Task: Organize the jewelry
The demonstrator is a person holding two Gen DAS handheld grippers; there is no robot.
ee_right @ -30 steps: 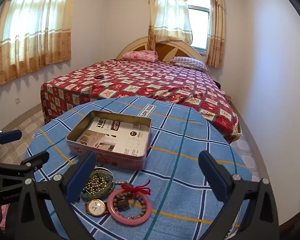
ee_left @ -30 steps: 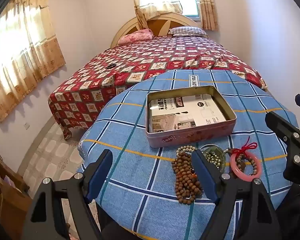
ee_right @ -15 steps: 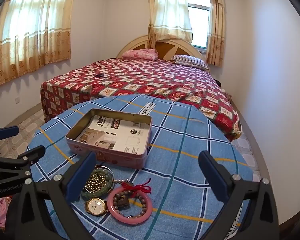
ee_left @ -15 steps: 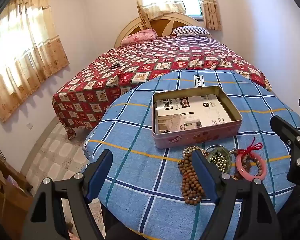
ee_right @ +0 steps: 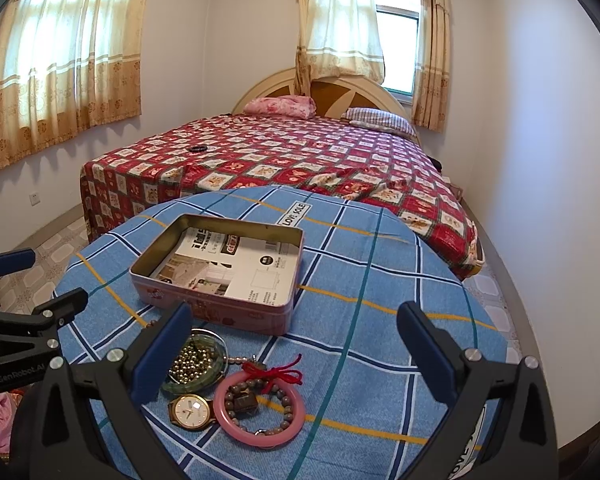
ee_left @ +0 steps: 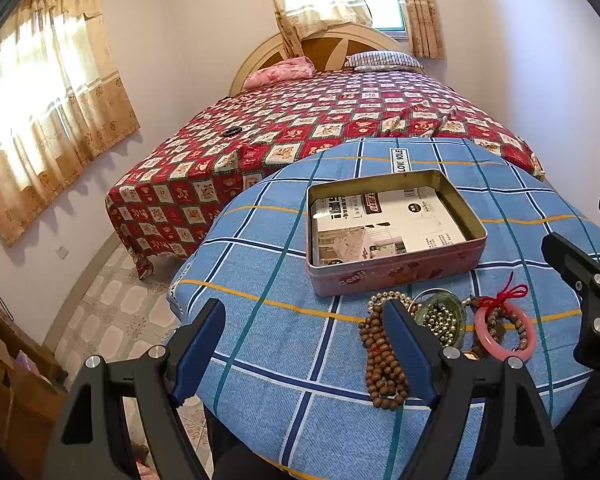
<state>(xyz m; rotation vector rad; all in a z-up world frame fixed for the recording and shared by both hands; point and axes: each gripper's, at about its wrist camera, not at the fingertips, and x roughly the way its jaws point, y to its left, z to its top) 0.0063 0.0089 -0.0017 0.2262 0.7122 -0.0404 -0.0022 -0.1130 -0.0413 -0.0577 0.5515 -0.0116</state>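
Table: round top (ee_left: 284,360) under a blue checked cloth, with a bed (ee_left: 340,120) in red patchwork behind it.
Tin: open pink box (ee_left: 392,272), printed paper lining its bottom, resting mid-table with no jewelry inside.
Jewelry: all of it lies on the cloth just in front of the tin.
Left gripper: (ee_left: 304,346) fingers spread wide, holding nothing, hovering over the near-left part of the table.
Right gripper: (ee_right: 296,350) fingers spread wide, empty, above the pieces.
Left view only: long strand of brown wooden beads (ee_left: 380,356), running beside the right finger.
Right view only: gold wristwatch (ee_right: 190,410), lying just beside a pink bangle (ee_right: 260,410) that rings a small bead bracelet.
Both views: green bangle (ee_right: 204,364) encircling small metallic beads; red cord knot (ee_right: 278,370) at the pink bangle's far edge.
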